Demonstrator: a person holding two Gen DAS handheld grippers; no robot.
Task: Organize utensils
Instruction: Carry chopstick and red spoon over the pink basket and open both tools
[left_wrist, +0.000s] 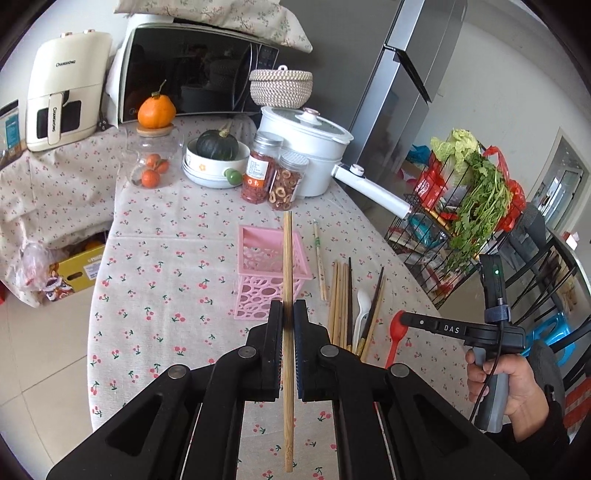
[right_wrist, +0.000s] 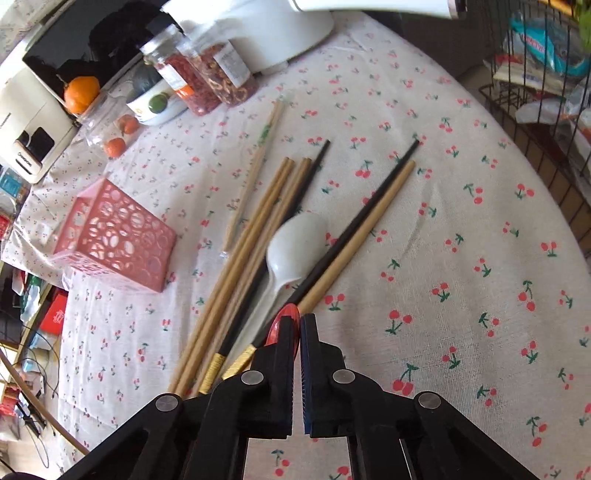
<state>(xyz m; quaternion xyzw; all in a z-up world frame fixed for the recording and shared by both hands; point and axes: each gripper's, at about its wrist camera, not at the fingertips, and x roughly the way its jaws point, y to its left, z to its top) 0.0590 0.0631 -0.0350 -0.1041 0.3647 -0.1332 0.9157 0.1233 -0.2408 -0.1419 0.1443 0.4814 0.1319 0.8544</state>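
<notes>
Left gripper (left_wrist: 289, 314) pinches 1 bamboo chopstick (left_wrist: 287, 258), its long axis toward 12 o'clock, tip over the pink holder (left_wrist: 258, 273) just ahead. Right gripper (right_wrist: 298, 325), pressed together, nips the red spoon (right_wrist: 286, 314); remaining utensils lie at 11 o'clock.

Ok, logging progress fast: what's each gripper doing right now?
Left gripper: closed on a bamboo chopstick.
Right gripper: jaws shut on the red spoon.

Microwave (left_wrist: 192, 70), air fryer (left_wrist: 62, 96), white pot (left_wrist: 303, 147), fridge (left_wrist: 402, 74)
</notes>
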